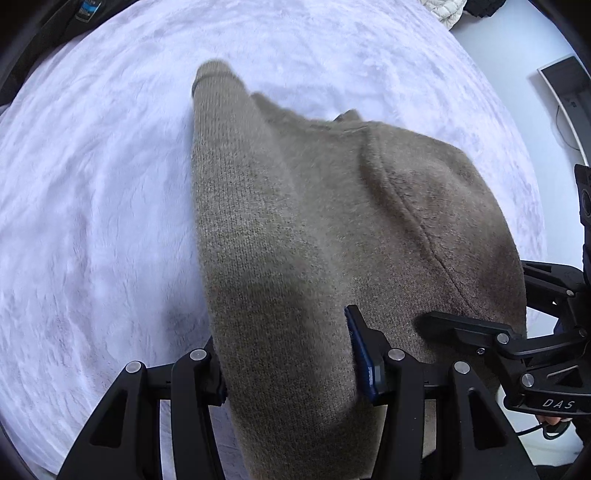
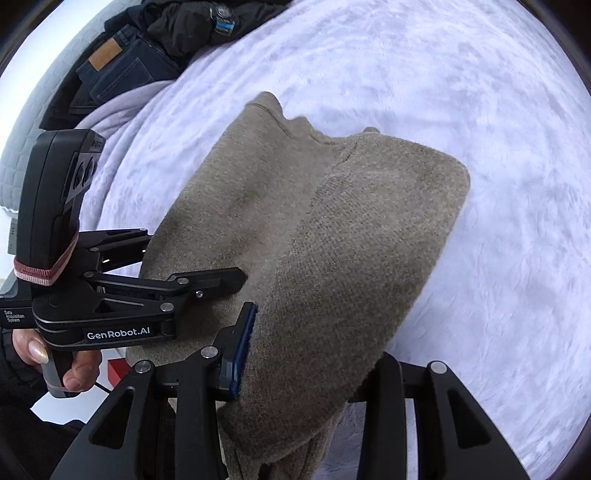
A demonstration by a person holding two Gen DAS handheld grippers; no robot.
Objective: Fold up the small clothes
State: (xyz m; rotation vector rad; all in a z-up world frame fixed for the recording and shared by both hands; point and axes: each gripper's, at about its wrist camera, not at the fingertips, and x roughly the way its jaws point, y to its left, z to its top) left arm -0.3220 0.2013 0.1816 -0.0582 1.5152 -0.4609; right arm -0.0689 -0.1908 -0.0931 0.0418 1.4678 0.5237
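A brown knit sweater [image 1: 314,221] hangs over the pale fluffy blanket [image 1: 92,203], held up at its near edge by both grippers. My left gripper [image 1: 291,354] is shut on the sweater's near edge, with the knit bunched between its fingers. My right gripper [image 2: 303,354] is shut on the same edge a little to the right. The sweater [image 2: 332,229] trails away from both grippers, one sleeve cuff [image 1: 212,74] reaching farthest. The right gripper shows at the right of the left wrist view [image 1: 480,328]; the left gripper shows at the left of the right wrist view [image 2: 207,284].
The blanket [image 2: 480,110] covers the whole work surface. Dark jeans [image 2: 114,70] and black clothing [image 2: 192,22] lie at its far left edge. A white quilted item [image 1: 447,11] lies at the far right corner, with white floor beyond.
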